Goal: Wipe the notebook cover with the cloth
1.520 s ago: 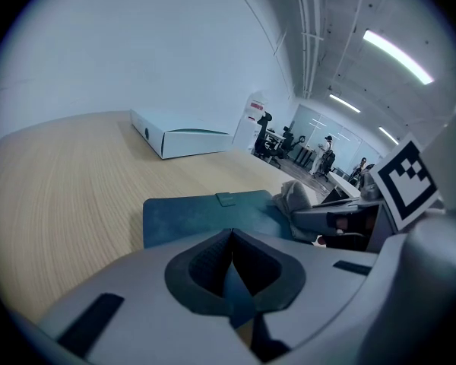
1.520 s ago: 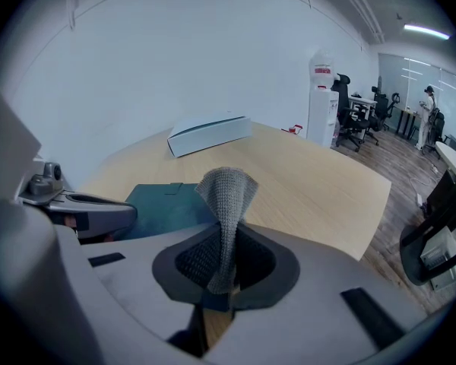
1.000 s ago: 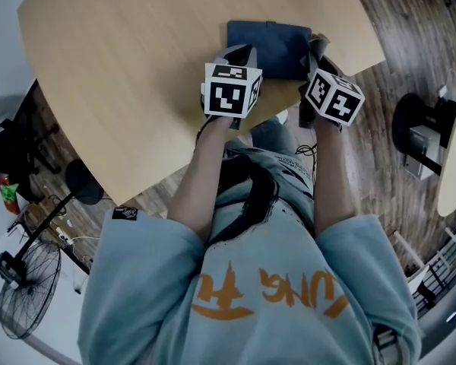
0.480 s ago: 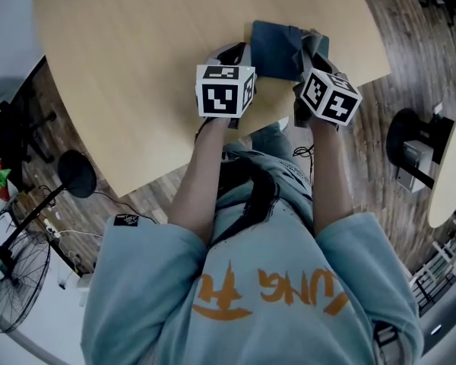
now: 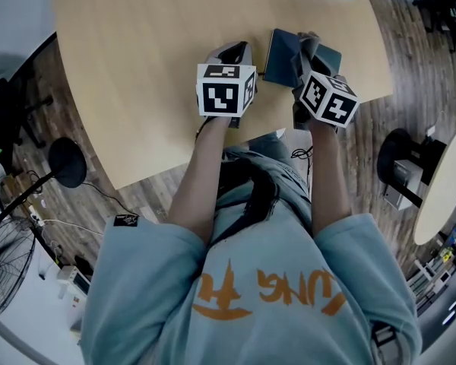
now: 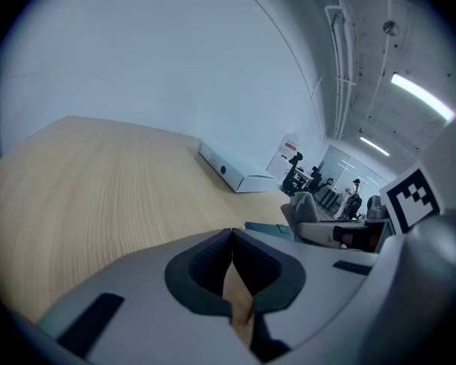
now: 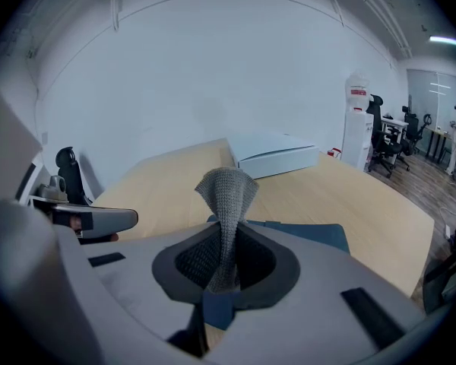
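The left tool [image 6: 232,268] is seen with its jaws shut together on nothing, held low over bare bench [image 5: 137,59] at centre frame in the head view (judged to be kept aside so the wiping side has room). The right tool [image 7: 226,265] is clamped on the grey knitted cloth [image 7: 226,192], a fold of which stands up above the jaws. It is held at the near edge of the dark blue notebook [image 7: 311,236], which lies flat at the upper centre right of the head view, presumably so the cloth can be drawn across the cover. Whether cloth and cover touch cannot be told, the contact being hidden by the tool body. Farther off, a white box [image 7: 273,154] is cut off by the head view's top edge.
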Tool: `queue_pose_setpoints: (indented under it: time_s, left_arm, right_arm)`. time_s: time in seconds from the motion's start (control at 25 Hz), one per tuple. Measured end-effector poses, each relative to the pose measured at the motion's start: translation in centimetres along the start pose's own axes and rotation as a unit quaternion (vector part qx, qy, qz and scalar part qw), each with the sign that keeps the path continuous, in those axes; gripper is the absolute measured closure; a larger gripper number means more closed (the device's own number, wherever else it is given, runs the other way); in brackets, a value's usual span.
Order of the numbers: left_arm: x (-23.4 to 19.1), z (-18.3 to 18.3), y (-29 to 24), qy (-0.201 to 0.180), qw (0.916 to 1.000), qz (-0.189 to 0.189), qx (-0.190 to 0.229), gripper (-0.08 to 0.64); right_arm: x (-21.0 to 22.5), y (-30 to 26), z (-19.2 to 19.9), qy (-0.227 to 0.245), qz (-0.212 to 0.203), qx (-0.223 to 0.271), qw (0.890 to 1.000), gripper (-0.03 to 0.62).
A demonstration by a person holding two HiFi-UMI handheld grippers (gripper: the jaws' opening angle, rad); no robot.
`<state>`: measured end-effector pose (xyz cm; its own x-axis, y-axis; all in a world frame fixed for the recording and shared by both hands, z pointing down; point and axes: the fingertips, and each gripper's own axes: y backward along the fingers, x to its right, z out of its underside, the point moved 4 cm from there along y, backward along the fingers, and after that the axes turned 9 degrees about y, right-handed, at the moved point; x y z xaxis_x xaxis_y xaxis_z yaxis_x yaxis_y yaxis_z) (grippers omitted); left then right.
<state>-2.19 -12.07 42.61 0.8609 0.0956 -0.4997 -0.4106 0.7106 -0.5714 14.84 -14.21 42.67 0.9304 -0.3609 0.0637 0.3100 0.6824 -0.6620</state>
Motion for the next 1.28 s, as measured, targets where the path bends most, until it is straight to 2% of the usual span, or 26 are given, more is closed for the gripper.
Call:
queue_pose_setpoints:
  time_s: [0.6,1.0,1.28]
  left_arm:
    - [-2.5,-1.9,-1.0,0.038,0.9988,-0.019,0.022,0.543]
    - [-4.3,-2.2,-3.1,0.051,0.9983,-0.028,0.002,0.543]
    - [-5.0,-1.7,-3.9,0.048,0.998,-0.039,-0.013,0.543]
  right_arm:
    - [-1.2,-3.8,-2.1,0.042,-0.033,-0.018,0.998,0.563]
    - [-3.1,-7.4,-2.4,0.058,-0.07,-0.051,0.995,0.563]
    - [-3.3,-8.8,-1.6,0.068,-0.078,-0.074,0.992,0.563]
